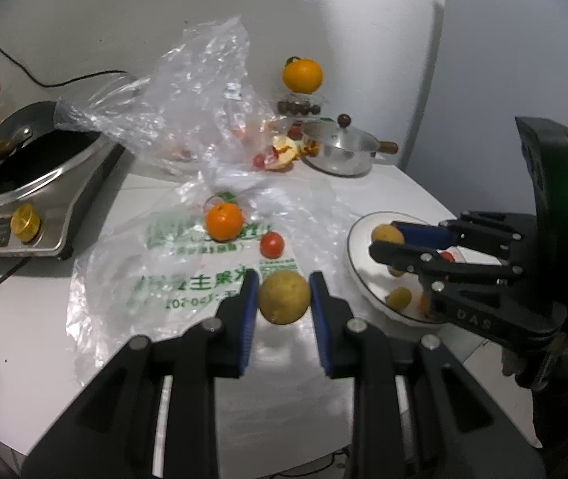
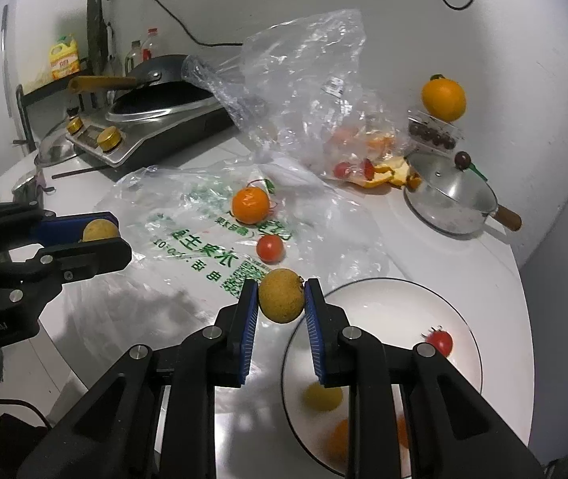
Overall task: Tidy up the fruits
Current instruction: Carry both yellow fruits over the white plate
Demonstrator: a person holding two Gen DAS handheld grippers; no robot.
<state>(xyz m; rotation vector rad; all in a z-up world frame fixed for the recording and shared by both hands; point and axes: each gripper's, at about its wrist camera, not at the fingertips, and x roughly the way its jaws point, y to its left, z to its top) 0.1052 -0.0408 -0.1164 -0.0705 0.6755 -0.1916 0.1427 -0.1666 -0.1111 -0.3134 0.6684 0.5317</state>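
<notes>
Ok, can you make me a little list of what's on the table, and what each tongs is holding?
left tongs: shut on a yellow-brown fruit
right tongs: shut on another yellow-brown fruit, by the plate's rim
plate: white, holds a small tomato, a yellow fruit and blurry orange pieces
printed bag: flat on the table, with an orange and a tomato on it
clear bag: crumpled, near the wall
pot: lidded, at the back right
wok: on the cooker

orange (image 2: 249, 205), tomato (image 2: 270, 248): on printed bag | plate (image 2: 380, 295): tomato, yellow fruit
</notes>
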